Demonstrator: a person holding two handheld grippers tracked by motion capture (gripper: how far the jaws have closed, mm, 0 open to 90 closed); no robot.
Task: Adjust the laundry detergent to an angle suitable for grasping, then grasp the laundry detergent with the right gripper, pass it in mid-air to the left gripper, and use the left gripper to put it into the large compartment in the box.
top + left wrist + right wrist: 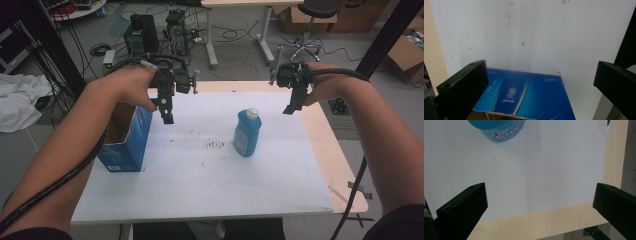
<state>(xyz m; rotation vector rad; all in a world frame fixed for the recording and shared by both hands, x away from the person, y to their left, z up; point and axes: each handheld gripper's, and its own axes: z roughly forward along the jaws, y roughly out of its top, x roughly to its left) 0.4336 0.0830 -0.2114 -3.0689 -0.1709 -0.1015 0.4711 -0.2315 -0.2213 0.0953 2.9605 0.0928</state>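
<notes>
Bottle (pixel 247 133) (glossy blue plastic, white cap)

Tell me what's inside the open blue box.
The blue box stands open-topped at the table's left edge. Only bare brown inner walls show; its floor is hidden by the person's left forearm and the walls.

A white board (pixel 200 185) covers a pale wooden table (pixel 345 170). Beyond it, a white cloth (pixel 17 102), black computer towers (pixel 157 32), a black swivel stool (pixel 315 20) and brown cardboard boxes (pixel 407 55) occupy the floor.
</notes>
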